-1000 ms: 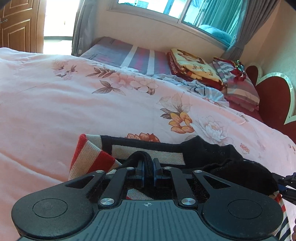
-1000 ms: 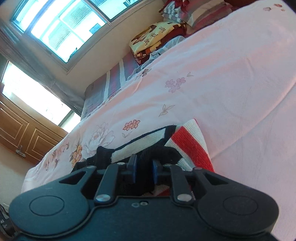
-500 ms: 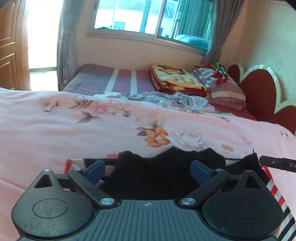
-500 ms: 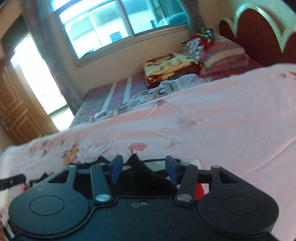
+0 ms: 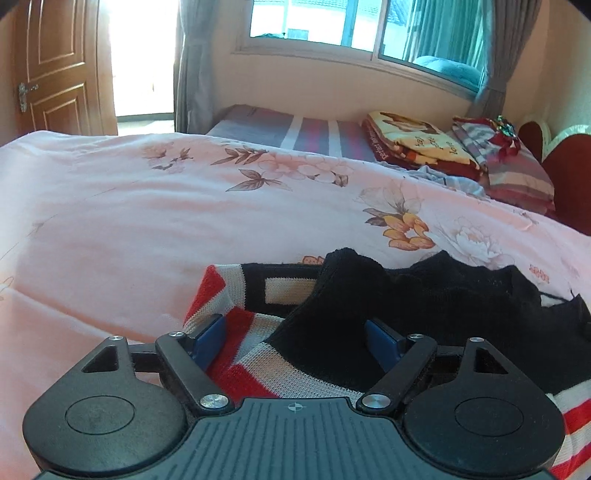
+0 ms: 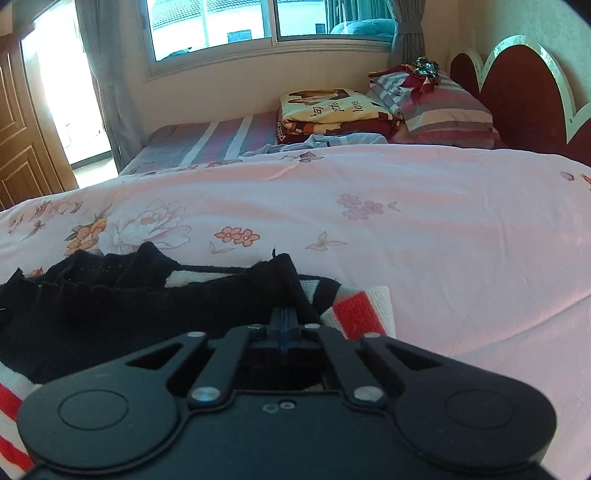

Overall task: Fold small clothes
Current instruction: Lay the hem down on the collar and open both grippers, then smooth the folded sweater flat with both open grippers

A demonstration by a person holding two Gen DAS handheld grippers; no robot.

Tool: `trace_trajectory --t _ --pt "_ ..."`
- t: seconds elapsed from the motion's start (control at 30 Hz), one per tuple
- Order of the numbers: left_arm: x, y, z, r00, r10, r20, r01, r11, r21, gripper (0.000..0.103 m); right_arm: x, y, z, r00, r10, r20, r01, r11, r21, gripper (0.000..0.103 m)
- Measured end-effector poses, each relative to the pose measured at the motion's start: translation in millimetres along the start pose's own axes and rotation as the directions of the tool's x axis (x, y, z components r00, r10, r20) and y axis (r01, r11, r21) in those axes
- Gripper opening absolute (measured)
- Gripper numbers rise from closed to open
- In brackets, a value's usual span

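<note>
A small knitted garment (image 5: 443,306) with red, cream and black stripes lies on the pink floral bedspread (image 5: 147,229), a black part folded over its top. My left gripper (image 5: 295,332) is low over its left end. Its jaws stand wide and are closing, with striped and black fabric lying between the blue pads (image 5: 208,332), which do not press on it. In the right wrist view the same garment (image 6: 110,306) fills the lower left. My right gripper (image 6: 282,319) is shut just over its right end, pads together with no fabric seen between them.
At the far side of the bed (image 6: 406,206) lie a folded yellow blanket (image 6: 328,110), striped pillows (image 6: 443,107) and crumpled light cloth (image 6: 332,142). A red headboard (image 6: 524,92) stands at the right, a window (image 5: 332,22) behind, and a wooden door (image 5: 55,74) at the left.
Both grippers let go of the black fabric they pinched a second ago. The left opened wide and has narrowed a little. The right opened, rolled level and shut again, empty.
</note>
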State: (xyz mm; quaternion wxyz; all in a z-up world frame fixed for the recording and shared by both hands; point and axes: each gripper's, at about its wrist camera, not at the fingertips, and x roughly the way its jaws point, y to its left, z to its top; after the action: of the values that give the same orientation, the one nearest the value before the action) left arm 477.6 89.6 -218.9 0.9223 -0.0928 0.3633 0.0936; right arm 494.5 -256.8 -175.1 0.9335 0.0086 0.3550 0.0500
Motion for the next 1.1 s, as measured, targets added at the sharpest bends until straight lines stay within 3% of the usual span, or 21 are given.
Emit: trace_trajectory --t 0.07,0.1,0.13,0.2,0.37,0.53,0.57,0.63,0.83,0.97,1.1 --pt "-14.0 -6.5 2.7 1.0 0.007 0.024 -0.008 0.999 0.04 0.083 -7.5 1.0 4.5 1.0 0.022 -0.01 -0.022 0.999 0.036 0.005" --pt "-23.4 -10.8 2.7 0.999 -0.006 0.045 0.003 0.998 0.069 0.083 -16.1 4.1 5.9 0.999 0.034 0.005 -0.034 0.999 0.028 0.016" --pt "-32.0 -14.9 3.1 0.998 -0.027 0.059 0.021 0.996 0.091 0.083 -24.6 10.8 6.1 0.999 0.04 0.02 -0.04 0.999 0.0 0.02" --pt "-47.4 -25.3 4.4 0.994 -0.081 0.068 0.072 0.99 0.123 0.083 -38.9 24.2 4.2 0.997 0.063 0.033 -0.062 0.997 -0.046 0.02" --pt "-61.9 -59.9 -9.4 0.986 -0.169 0.011 0.163 0.965 0.206 0.083 -58.7 66.3 -13.6 0.99 0.138 0.019 -0.135 0.983 -0.126 0.02" --pt "-49.8 -69.3 -29.5 0.994 -0.101 -0.037 0.107 0.954 0.28 0.083 -58.7 106.2 -34.9 0.988 0.151 -0.014 -0.15 0.964 -0.217 0.015" --pt "-43.2 -62.6 -31.8 0.994 -0.091 -0.057 0.103 0.958 0.266 0.088 -55.8 107.2 -37.7 0.992 0.126 -0.016 -0.126 0.965 -0.232 0.015" --pt "-39.6 -45.6 -32.2 0.996 -0.072 -0.057 0.082 0.976 0.202 0.096 -47.2 98.6 -42.3 0.998 0.058 -0.021 -0.062 0.966 -0.25 0.015" --pt "-48.4 -33.8 -39.6 0.997 -0.062 -0.045 0.07 0.973 0.219 0.096 -50.1 32.9 -44.5 1.0 -0.025 -0.001 0.024 0.991 -0.128 0.008" --pt "-48.1 -35.1 -39.0 0.998 -0.047 -0.04 0.054 0.974 0.218 0.096 -51.5 1.2 -48.0 0.999 0.034 -0.01 -0.034 0.999 0.042 0.007" --pt "-53.2 -37.3 -33.3 0.998 -0.021 -0.051 0.031 0.98 0.199 0.096 -50.7 11.4 -46.2 1.0 0.004 -0.02 -0.004 1.0 0.009 0.01"
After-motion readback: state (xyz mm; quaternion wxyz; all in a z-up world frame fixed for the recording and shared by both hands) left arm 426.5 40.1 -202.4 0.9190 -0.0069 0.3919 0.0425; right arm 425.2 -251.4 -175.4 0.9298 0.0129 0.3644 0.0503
